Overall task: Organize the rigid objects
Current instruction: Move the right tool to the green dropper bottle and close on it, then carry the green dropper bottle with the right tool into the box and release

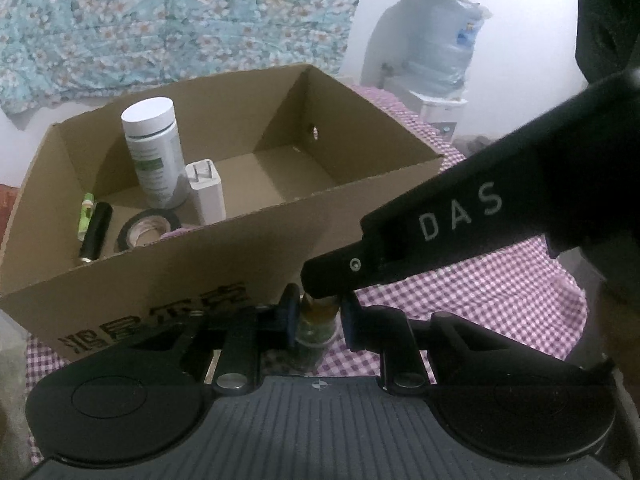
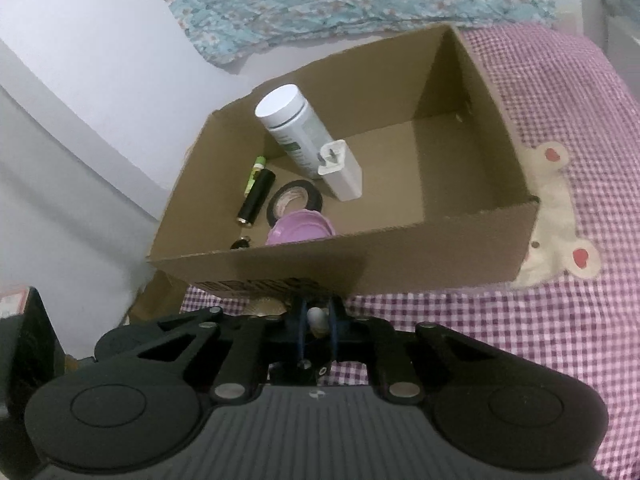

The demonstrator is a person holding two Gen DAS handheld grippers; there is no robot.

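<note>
While both grippers tilt downward before the cardboard box, the left gripper is clamped on a small amber bottle; the right gripper pinches its whitish cap. Only the right view shows a pink dish inside.

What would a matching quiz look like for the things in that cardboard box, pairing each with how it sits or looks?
Things:
1. white-capped bottle
2. white charger
3. black tape roll
4. black cylinder

Descriptions:
A. lies flat, a ring with a hole
B. tallest, leaning, green label
C. two metal prongs on its upper end
D. lies beside a green stick

Pairs: 1-B, 2-C, 3-A, 4-D
</note>
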